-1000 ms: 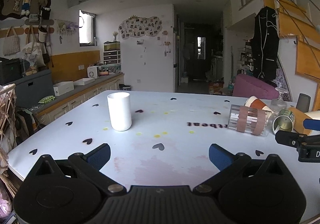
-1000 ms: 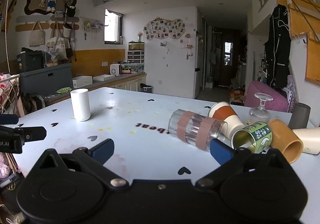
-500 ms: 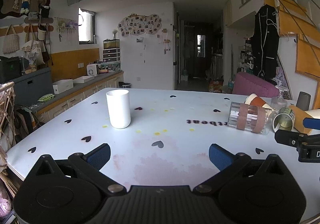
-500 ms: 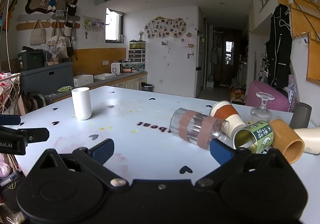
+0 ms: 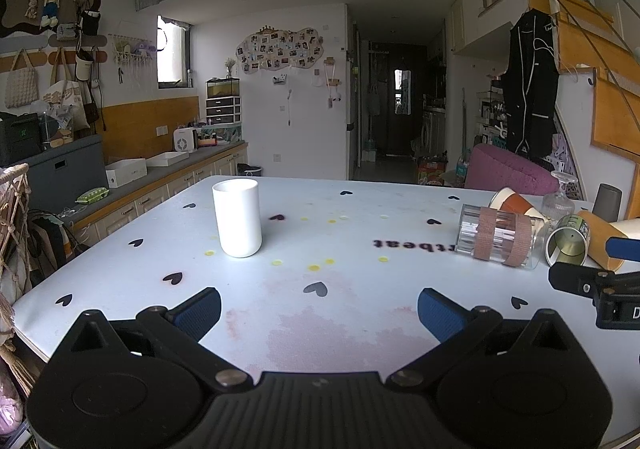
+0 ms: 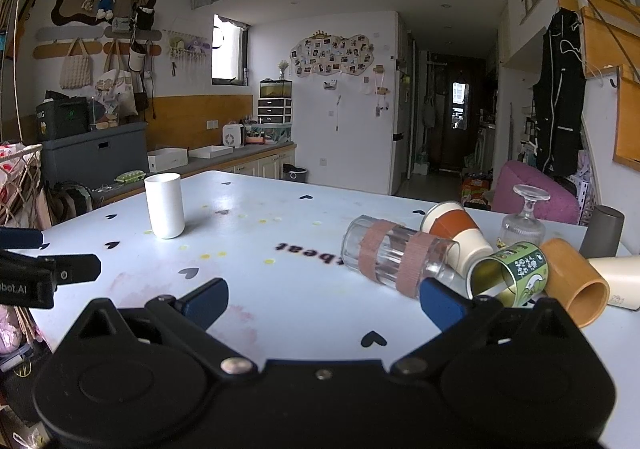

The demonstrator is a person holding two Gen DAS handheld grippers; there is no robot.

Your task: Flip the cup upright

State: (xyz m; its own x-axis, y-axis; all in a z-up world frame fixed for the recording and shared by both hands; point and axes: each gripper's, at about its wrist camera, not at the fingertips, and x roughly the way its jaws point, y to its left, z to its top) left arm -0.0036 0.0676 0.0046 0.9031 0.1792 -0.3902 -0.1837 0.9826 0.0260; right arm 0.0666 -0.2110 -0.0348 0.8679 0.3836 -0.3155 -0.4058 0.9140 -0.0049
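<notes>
A white cup [image 5: 237, 223] stands upright on the white table [image 5: 320, 249], also in the right wrist view [image 6: 164, 211]. A clear glass with tape bands [image 6: 396, 255] lies on its side at the right, also in the left wrist view [image 5: 496, 236]. My left gripper [image 5: 319, 311] is open and empty above the table's near edge. My right gripper [image 6: 324, 303] is open and empty, its right finger close in front of the lying glass.
Beside the glass lie an orange-and-white paper cup [image 6: 456, 239], a green can [image 6: 510, 275], an orange cup [image 6: 576, 287] and a cream cup [image 6: 618, 281]. An upside-down stemmed glass [image 6: 524, 219] and a grey cup [image 6: 606, 231] stand behind them. A counter runs along the left wall.
Both grippers have shifted slightly; the views sit a little lower and closer to the table. Nothing on the table has moved.
</notes>
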